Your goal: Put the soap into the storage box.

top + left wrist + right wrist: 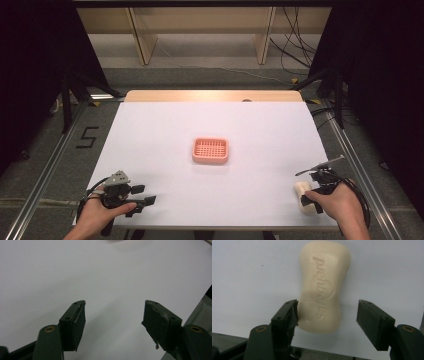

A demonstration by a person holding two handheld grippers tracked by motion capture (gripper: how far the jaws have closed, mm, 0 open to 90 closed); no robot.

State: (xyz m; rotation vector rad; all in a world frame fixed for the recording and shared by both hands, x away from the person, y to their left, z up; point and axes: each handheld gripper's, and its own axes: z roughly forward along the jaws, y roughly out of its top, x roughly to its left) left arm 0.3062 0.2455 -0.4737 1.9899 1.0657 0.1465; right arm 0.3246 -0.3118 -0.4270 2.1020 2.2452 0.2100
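A cream soap bar [324, 287] with embossed lettering lies flat on the white table sheet [165, 125] near the front right corner [302, 191]. My right gripper [327, 305] is open around the bar's near end; its left jaw touches the soap and its right jaw stands apart from it. In the high view the right gripper [306, 198] sits over the bar, held by a hand. A pink slotted soap dish [210, 150] rests at the table's middle with nothing in it. My left gripper [144, 195] is open at the front left, with only white sheet between its jaws [115, 302].
The table's wooden back edge [215, 96] shows beyond the sheet. Metal rails [45, 170] run along both sides on the floor, with dark curtains and cables [295, 45] behind. The right table edge lies close to the soap.
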